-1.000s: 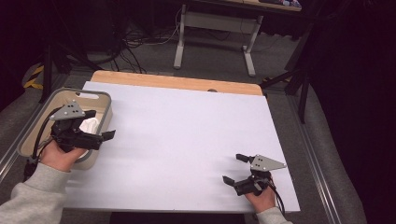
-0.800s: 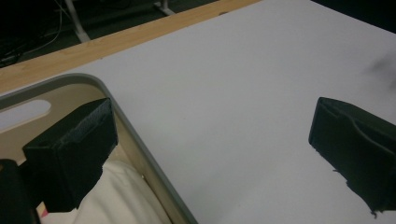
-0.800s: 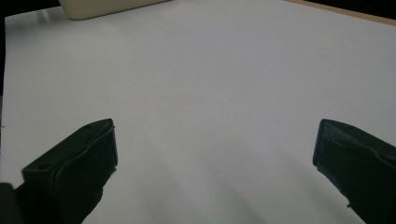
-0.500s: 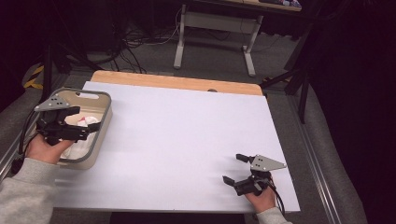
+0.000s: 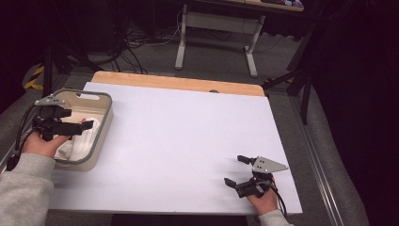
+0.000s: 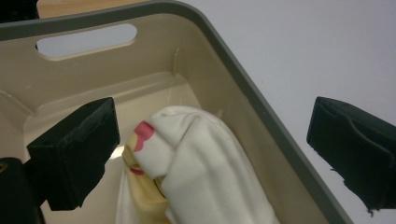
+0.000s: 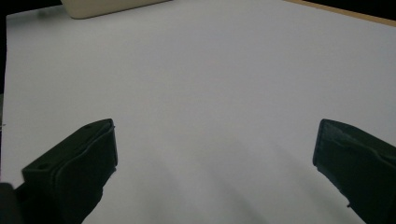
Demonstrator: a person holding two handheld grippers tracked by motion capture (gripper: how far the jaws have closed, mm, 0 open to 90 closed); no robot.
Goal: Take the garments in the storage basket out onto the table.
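Your left gripper (image 5: 75,126) hangs over the bin (image 5: 104,123) at 9 o'clock on the table (image 5: 188,127), jaws wide apart and holding nothing. The cloth (image 6: 201,172) lies inside the bin, between the jaws but not pinched. Your right gripper (image 5: 236,170) rests at 5 o'clock, also wide open and empty, well apart from the bin.

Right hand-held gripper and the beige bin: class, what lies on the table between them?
Nothing: in the high view, bare white table separates the right hand-held gripper from the bin.
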